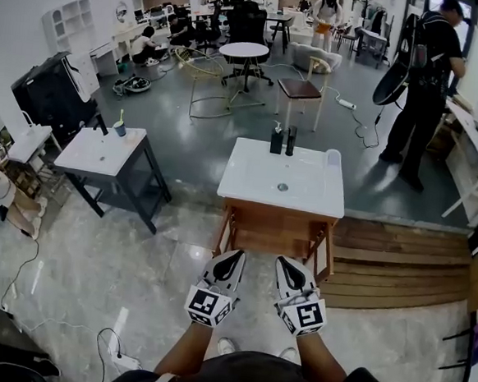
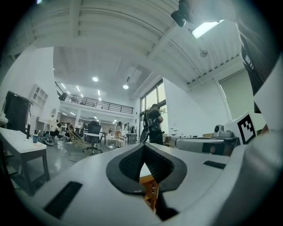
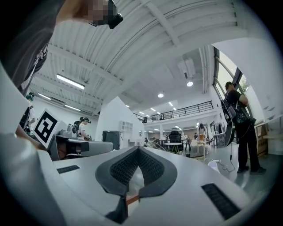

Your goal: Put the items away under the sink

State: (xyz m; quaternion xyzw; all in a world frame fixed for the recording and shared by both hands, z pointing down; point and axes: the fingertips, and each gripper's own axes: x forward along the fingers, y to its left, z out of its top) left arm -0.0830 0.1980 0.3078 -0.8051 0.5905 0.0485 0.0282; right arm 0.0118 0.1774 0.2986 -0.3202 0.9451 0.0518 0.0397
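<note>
Head view, looking steeply down. The left claw (image 1: 234, 256) and the right claw (image 1: 286, 264) are held side by side at the near edge, each carrying a marker cube and each pointing away towards the sink (image 1: 304, 195). Both claws are closed, with the tips together and nothing between them; the left gripper view (image 2: 142, 164) and the right gripper view (image 3: 135, 173) confirm this.

The sink is a white basin top with a central drain (image 1: 282, 186). It rests on a wooden cabinet (image 1: 277, 230) that stands just beyond the claws, without touching them. The wood of the cabinet also shows through the small gap below the left claw's tips (image 2: 150, 187).

The items stand on the far rim of the sink: two dark bottles (image 1: 283, 140), upright and just beside each other at the middle, and a pale cup (image 1: 333, 158) at the far right corner.

To the left, well apart from the sink, stands a desk (image 1: 89, 156) with a white top and a dark frame, bearing a small cup (image 1: 119, 128). To the right lies a wooden platform (image 1: 398, 264). A person (image 1: 424, 85) stands at the far right on the grey floor (image 1: 202, 134).
</note>
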